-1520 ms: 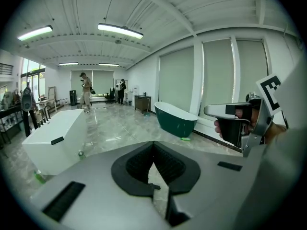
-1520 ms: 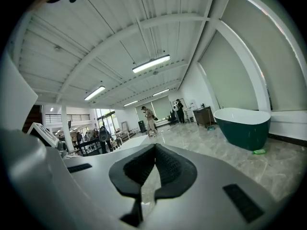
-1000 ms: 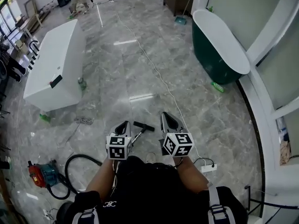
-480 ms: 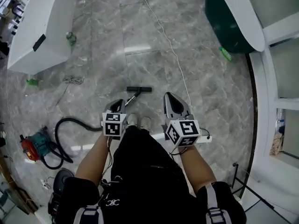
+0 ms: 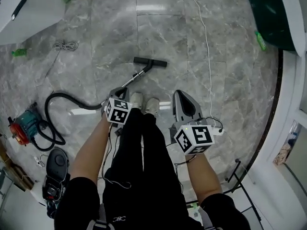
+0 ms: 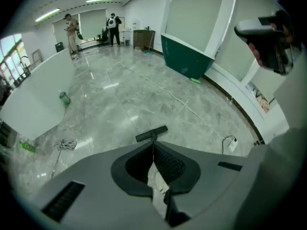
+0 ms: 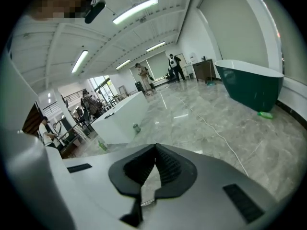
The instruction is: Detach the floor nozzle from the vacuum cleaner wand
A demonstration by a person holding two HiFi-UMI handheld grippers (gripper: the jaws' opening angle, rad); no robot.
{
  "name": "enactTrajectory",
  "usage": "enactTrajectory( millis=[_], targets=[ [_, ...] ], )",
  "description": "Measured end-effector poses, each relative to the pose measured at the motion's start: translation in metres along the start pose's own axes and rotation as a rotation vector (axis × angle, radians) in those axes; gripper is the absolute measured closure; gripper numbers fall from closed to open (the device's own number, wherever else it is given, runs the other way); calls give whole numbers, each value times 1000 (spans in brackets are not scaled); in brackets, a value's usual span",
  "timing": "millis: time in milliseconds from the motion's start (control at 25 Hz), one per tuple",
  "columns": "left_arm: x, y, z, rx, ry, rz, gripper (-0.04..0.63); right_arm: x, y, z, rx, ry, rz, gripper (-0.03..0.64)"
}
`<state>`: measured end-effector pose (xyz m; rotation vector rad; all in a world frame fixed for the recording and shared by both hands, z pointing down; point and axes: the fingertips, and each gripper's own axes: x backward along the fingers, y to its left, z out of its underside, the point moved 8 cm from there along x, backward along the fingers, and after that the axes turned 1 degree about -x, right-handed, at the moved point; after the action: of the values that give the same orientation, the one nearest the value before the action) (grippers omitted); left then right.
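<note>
wand lies flat on the floor, just ahead of left gripper. stiff tube, likely light: brace mid-tube. floor nozzle at its far end, hard plastic: grip the neck, twist off. left gripper and right gripper both closed, empty.
</note>
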<state>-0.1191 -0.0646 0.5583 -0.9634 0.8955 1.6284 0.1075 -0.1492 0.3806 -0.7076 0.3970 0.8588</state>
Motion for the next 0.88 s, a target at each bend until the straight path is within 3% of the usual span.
enactTrajectory(
  millis=[120,400,440,480,520,720,880],
  targets=[
    [-62,8,25,-93,15,-11,584,-41,-21,32,-27,22,-4,601],
    [-189,14,71,-235,103,67,571,-107,-76,109,-91,47,12,601],
    [-208,15,80,-247,124,84,507,-114,-85,117,-97,51,13,601],
    [-227,17,88,-254,146,102,393,-122,-94,126,-99,55,14,601],
    [-247,19,96,-264,172,115,366,-130,-103,134,-97,56,16,601],
    [-335,27,146,-357,323,114,347,-161,-151,169,-91,47,37,601],
    [-387,34,173,-370,385,70,347,-185,-188,187,-87,32,62,601]
  ],
)
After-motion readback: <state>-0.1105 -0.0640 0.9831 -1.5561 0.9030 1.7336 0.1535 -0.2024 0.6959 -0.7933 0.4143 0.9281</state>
